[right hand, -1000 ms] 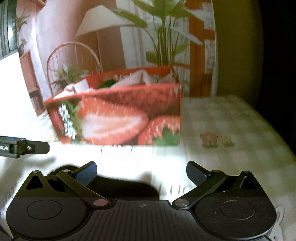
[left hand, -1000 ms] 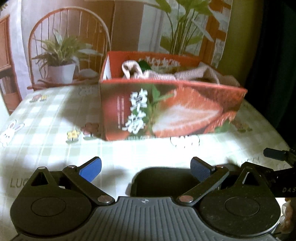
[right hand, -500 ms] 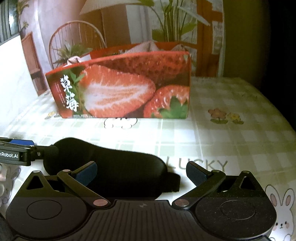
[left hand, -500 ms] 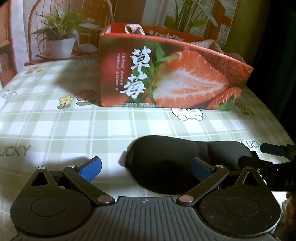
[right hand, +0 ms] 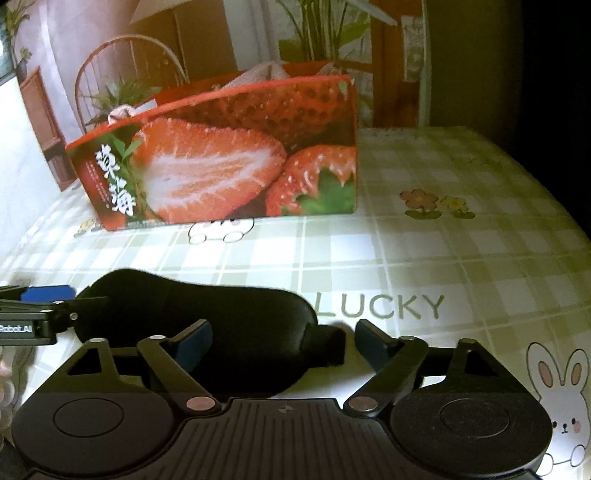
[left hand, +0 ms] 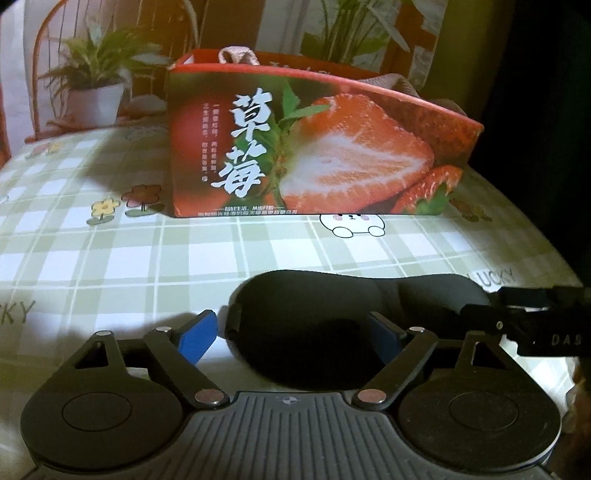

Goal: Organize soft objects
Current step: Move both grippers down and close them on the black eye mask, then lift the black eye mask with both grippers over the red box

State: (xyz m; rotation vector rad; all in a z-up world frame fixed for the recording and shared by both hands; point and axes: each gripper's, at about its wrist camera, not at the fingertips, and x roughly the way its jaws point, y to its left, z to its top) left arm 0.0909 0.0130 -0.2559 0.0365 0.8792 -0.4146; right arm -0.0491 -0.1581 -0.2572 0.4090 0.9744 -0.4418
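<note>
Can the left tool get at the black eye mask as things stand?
Probably yes: the eye mask lies flat on the tablecloth, one end already between the left tool's closing jaws, nothing blocking.

a black sleep mask (left hand: 332, 314) is seen just ahead of blue-padded fingers (left hand: 195, 338). beyond, a red box (left hand: 314, 147) printed with strawberries is set on a green-and-white checked tablecloth (left hand: 147, 258).

I take this for a home dining corner: my cameras look across a table under a green checked cloth (left hand: 110, 258) printed with bunnies and flowers, a wooden spindle-back chair (right hand: 125, 62) behind it, a potted plant (left hand: 96, 85) and a lampshade (right hand: 155, 14).
</note>
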